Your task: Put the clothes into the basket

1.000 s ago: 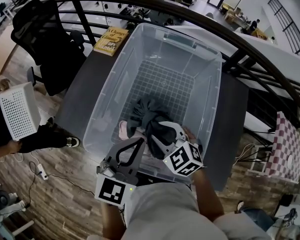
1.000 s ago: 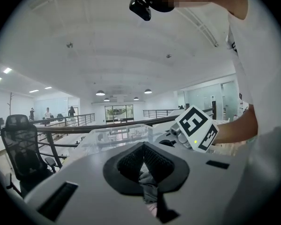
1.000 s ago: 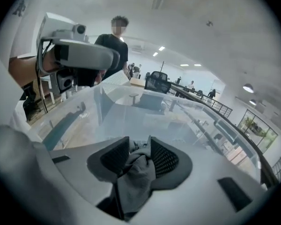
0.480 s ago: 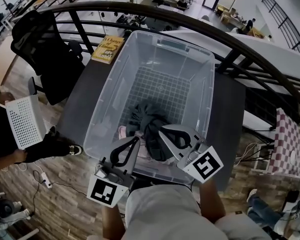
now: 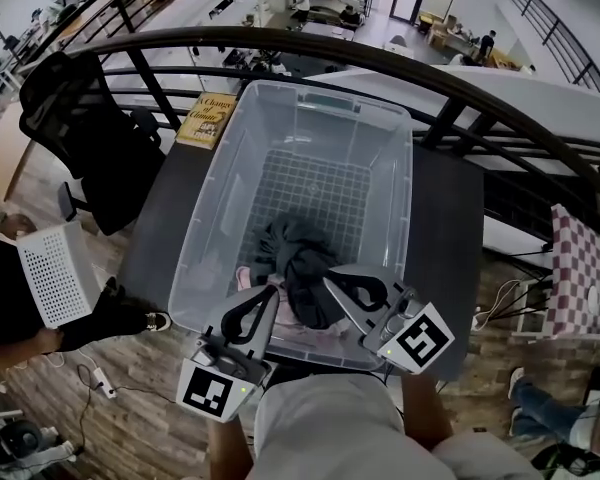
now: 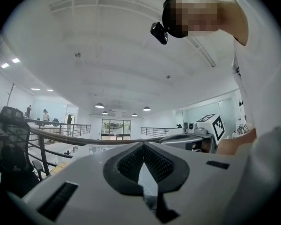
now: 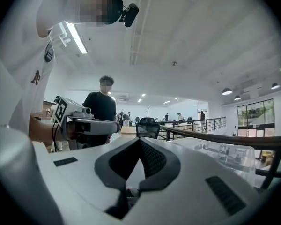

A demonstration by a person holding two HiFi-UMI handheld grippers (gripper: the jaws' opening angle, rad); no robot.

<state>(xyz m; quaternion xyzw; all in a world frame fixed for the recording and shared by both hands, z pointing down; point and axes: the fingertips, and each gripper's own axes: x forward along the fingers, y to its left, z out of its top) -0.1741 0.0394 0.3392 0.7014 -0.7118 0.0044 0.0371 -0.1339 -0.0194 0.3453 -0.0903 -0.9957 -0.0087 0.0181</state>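
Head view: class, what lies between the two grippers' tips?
A crumpled dark grey garment, lying in the clear plastic bin, shows there in the head view.

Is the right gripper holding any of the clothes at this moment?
No, the right gripper has its jaws closed on nothing, and the dark clothes lie in the clear plastic bin.

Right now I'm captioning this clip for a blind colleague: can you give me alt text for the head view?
A clear plastic bin sits on a dark table with dark clothes and a pink garment piled at its near end. Above the near rim, the left tool and right tool are both shut and empty.
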